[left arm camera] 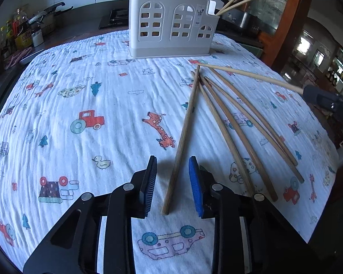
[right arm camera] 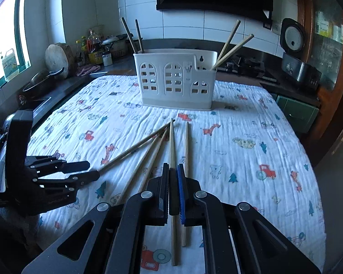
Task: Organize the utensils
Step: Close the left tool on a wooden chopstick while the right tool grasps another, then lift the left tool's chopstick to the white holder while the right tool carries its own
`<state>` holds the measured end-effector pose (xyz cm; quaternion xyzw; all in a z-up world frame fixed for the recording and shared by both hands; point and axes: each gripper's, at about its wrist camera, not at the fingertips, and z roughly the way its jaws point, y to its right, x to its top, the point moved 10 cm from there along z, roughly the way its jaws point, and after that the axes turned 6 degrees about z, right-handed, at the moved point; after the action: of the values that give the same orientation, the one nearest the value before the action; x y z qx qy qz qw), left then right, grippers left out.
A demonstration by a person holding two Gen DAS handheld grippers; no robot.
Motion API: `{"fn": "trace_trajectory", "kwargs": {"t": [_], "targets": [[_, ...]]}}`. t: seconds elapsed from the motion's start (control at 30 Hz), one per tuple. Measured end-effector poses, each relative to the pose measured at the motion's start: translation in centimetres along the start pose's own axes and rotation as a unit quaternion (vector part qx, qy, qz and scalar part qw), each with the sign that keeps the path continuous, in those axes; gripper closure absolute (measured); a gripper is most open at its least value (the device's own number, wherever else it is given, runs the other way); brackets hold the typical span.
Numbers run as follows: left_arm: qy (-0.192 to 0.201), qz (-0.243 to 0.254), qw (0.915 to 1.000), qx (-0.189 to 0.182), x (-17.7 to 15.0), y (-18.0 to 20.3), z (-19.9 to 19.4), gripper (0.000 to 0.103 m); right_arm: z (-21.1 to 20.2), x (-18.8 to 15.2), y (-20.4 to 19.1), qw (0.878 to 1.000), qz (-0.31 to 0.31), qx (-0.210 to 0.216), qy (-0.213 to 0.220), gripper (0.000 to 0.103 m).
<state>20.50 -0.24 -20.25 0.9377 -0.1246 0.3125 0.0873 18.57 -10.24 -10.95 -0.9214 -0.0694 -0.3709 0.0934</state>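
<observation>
My right gripper (right arm camera: 172,183) is clamped on one chopstick (right arm camera: 172,146). My left gripper (left arm camera: 172,182) straddles another chopstick (left arm camera: 185,132), jaws narrowed, pads not touching it. Loose chopsticks (left arm camera: 237,123) fan across the cartoon-print cloth (left arm camera: 84,86). Beyond stands the white utensil holder (right arm camera: 175,80), chopsticks upright at both its ends. Behind: dark counter (right arm camera: 272,77), bottles (right arm camera: 92,43), rice cooker (right arm camera: 293,36), tiled wall (right arm camera: 217,25).

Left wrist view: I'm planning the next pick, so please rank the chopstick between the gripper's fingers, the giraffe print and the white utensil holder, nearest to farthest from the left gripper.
1. Chopstick: its near end lies between the open fingers of the left gripper.
2. Giraffe print: on the cloth just ahead, beside that chopstick.
3. White utensil holder: upright at the table's far end.
</observation>
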Motion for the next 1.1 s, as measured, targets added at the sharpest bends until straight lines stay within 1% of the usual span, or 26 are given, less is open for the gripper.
{"fn": "trace_trajectory", "kwargs": {"t": [0.17, 0.33, 0.4, 0.47, 0.63, 0.9, 1.03, 1.1], "targets": [[-0.005, 0.009, 0.9999, 0.009, 0.3, 0.3, 0.5, 0.082, -1.3, 2.0, 0.4, 1.0, -0.004, 0.004, 0.027, 0.096], [-0.008, 0.023, 0.9992, 0.033, 0.5, 0.3, 0.6, 0.094, -2.3, 3.6, 0.8, 0.999, -0.005, 0.013, 0.044, 0.096], [-0.011, 0.021, 0.999, 0.038, 0.5, 0.2, 0.6, 0.096, -2.6, 4.2, 0.8, 0.999, -0.005, 0.018, 0.051, 0.096], [-0.007, 0.017, 0.9992, 0.036, 0.9, 0.1, 0.1, 0.097, -3.0, 4.9, 0.8, 0.998, -0.005, 0.021, 0.058, 0.096], [0.023, 0.019, 0.999, 0.032, 2.7, 0.1, -2.8, 0.097, -3.9, 6.6, 0.9, 0.997, -0.008, 0.028, 0.07, 0.096], [0.097, 0.027, 0.9944, 0.031, 7.4, -0.1, -8.5, 0.097, -3.7, 9.0, 1.3, 0.997, -0.023, 0.032, 0.064, 0.096], [0.118, 0.025, 0.9924, 0.022, 9.3, -0.3, -9.7, 0.098, -3.2, 10.7, 1.2, 0.997, -0.036, 0.039, 0.053, 0.096], [0.122, 0.024, 0.992, 0.02, 10.0, -0.5, -9.9, 0.098, -2.9, 11.6, 1.1, 0.997, -0.04, 0.044, 0.047, 0.096]]}}
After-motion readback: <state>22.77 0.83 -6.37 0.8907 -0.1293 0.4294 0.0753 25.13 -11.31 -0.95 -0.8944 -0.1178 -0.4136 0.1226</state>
